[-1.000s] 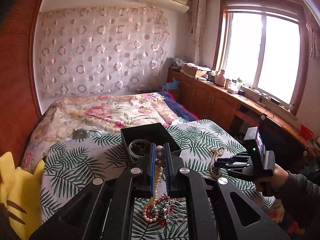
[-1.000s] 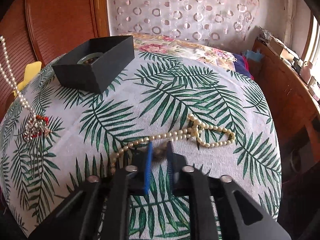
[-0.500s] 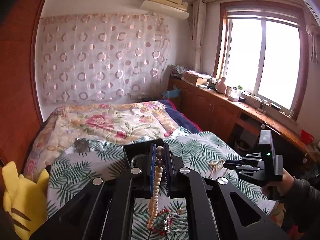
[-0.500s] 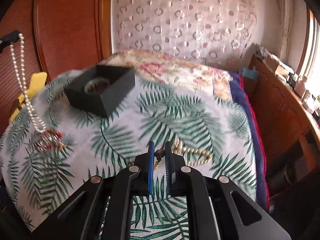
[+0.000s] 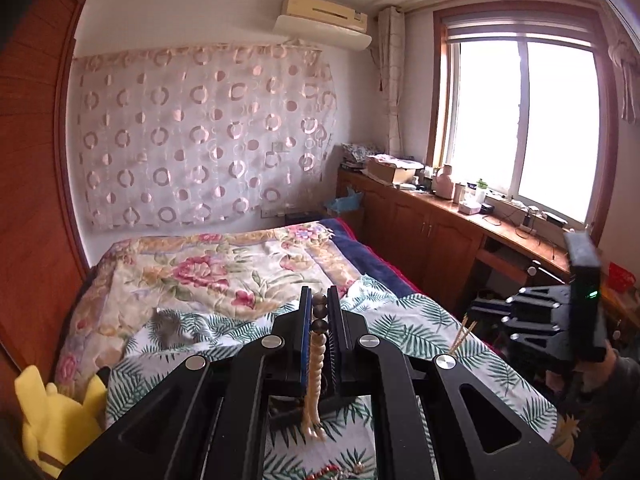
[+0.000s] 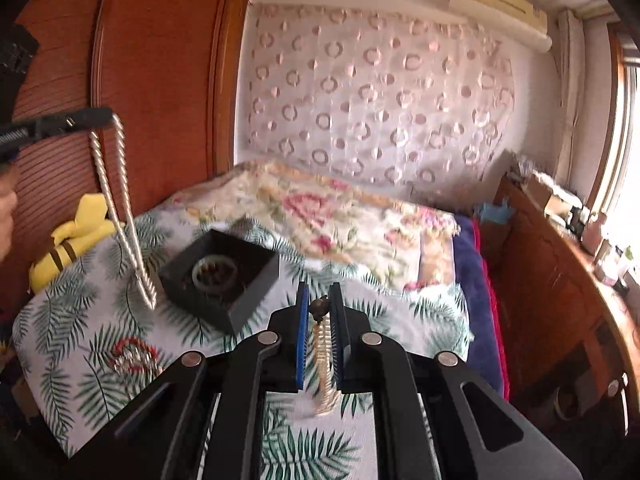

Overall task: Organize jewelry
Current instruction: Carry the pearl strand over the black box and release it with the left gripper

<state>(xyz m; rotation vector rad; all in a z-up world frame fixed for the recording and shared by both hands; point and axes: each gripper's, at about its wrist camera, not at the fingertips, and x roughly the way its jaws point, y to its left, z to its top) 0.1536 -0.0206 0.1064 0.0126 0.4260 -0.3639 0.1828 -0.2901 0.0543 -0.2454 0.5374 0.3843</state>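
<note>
My left gripper is shut on a pearl necklace that hangs down from its jaws; in the right wrist view this necklace dangles free just left of the black jewelry box. My right gripper is shut on a cream bead necklace, lifted above the palm-leaf cloth. The box sits open on the cloth with a green bangle inside. A red and silver jewelry pile lies on the cloth in front of the box.
A yellow plush toy lies at the bed's left edge by the wooden headboard. A floral quilt covers the far bed. A wooden cabinet with clutter runs along the window on the right.
Both grippers have risen well above the bed. The pearl necklace came off the red pile and now hangs free. The cream bead necklace left the cloth and hangs from my right gripper.
</note>
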